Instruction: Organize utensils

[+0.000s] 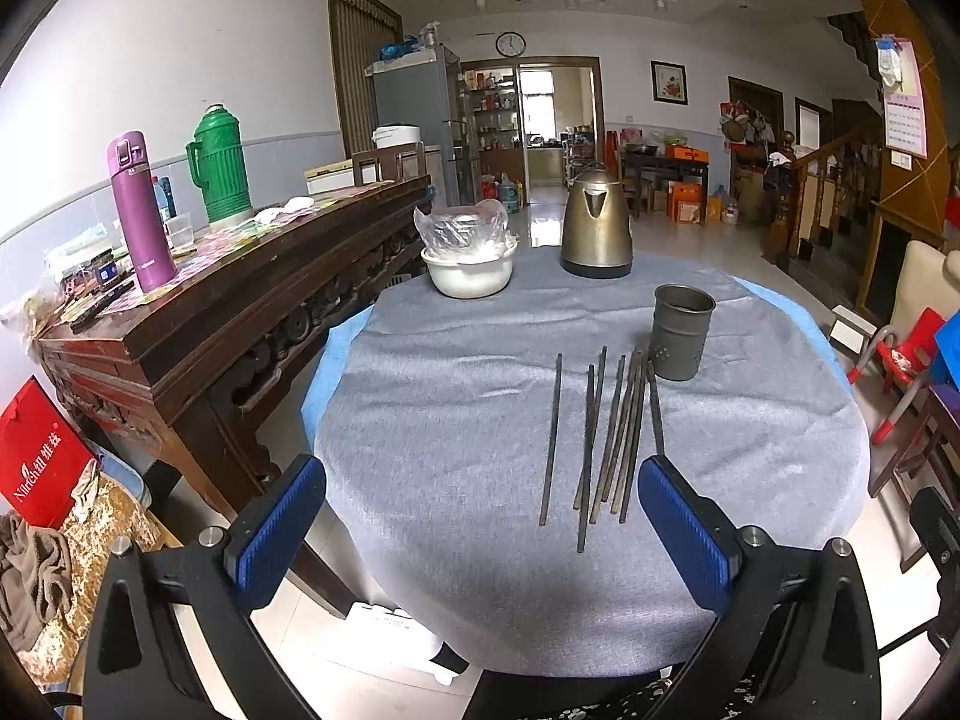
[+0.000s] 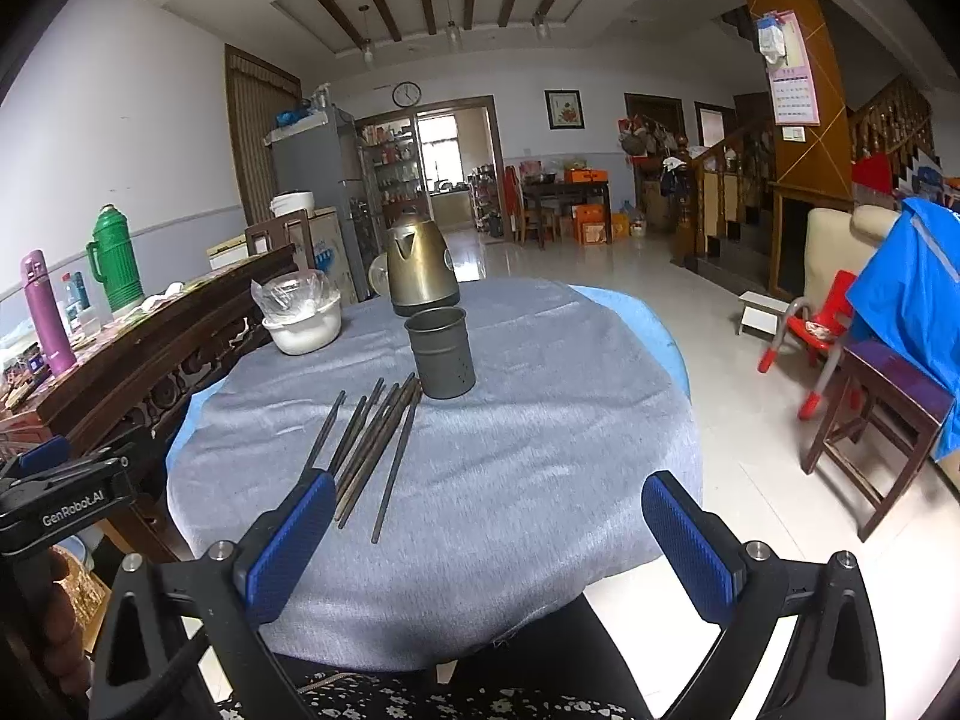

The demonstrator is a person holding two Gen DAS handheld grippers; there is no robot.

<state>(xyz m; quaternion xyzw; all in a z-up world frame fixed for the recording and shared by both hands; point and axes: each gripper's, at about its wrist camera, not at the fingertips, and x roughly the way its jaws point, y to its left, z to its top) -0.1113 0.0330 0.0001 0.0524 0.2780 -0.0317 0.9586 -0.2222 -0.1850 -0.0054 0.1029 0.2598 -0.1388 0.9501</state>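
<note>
Both claws are wide apart and holding nothing, hovering at the near edge of the table [image 1: 420, 420], so nothing has been picked up yet and this looks like the very start of the job.

The left gripper [image 1: 480, 516] has the chopsticks [image 1: 606, 438] lying flat on the grey cloth just ahead of it, closer to its right finger, with one stick sitting a little apart to the left of the bunch. From the right gripper [image 2: 489, 534] the same chopsticks [image 2: 372, 450] are ahead and off to the left, their near ends right by its left finger.

Just past the far tips of the sticks stands the metal holder [image 1: 681, 333], upright with its mouth open; I can't see anything inside it. Further back are the kettle [image 1: 597, 225] and a white bowl [image 1: 468, 273] with plastic over it.

My guess for the next move: drop one claw onto a stick, pinch it mid-length, tip it upright and drop it in the holder [image 2: 441, 354]. They're thin and flat on cloth, so the fingers need to get down low.
</note>
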